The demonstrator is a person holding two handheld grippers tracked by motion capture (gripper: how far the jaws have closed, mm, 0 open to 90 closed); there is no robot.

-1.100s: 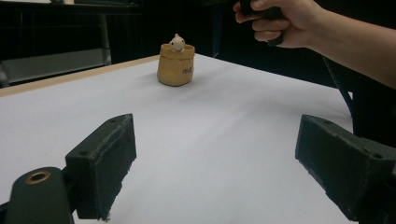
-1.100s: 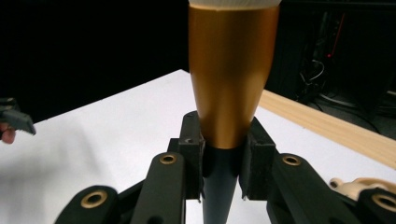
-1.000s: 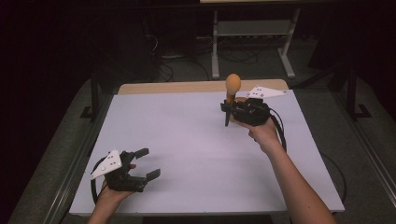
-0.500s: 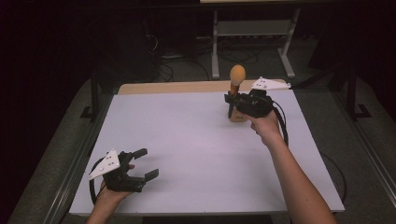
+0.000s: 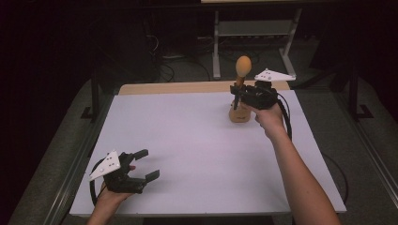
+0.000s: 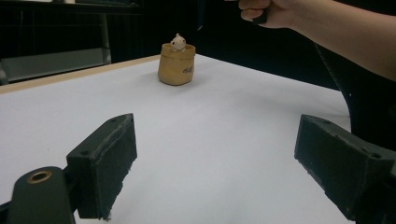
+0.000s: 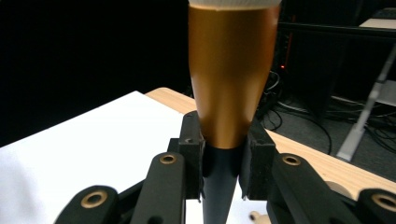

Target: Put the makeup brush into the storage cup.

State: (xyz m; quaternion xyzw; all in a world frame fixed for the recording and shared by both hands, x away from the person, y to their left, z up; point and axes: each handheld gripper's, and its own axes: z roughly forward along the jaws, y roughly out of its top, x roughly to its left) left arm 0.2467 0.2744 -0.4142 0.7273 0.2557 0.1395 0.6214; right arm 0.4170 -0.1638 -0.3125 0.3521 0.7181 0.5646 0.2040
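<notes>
My right gripper (image 5: 237,95) is shut on the dark lower stem of an upright tool with a tapered golden-brown body and an orange egg-shaped head (image 5: 242,65). In the right gripper view the pads (image 7: 192,154) press on it where the golden cone (image 7: 229,79) meets the black tip. Just below it a small tan sack-shaped pot (image 5: 239,114) stands on the table, and the left gripper view shows the same pot (image 6: 176,64) with a small cream figure peeking out. My left gripper (image 5: 142,164) rests open at the near left corner, nothing between its jaws (image 6: 219,154).
A white sheet (image 5: 187,140) covers the table, with a bare wooden strip (image 5: 178,87) along the far edge. A metal stand and cables (image 5: 253,28) lie on the dark floor behind. The right forearm (image 6: 327,23) crosses the top of the left gripper view.
The right gripper has carried the tool up and a little toward the far right. The tan pot now shows beneath it. The left gripper has stayed put.
</notes>
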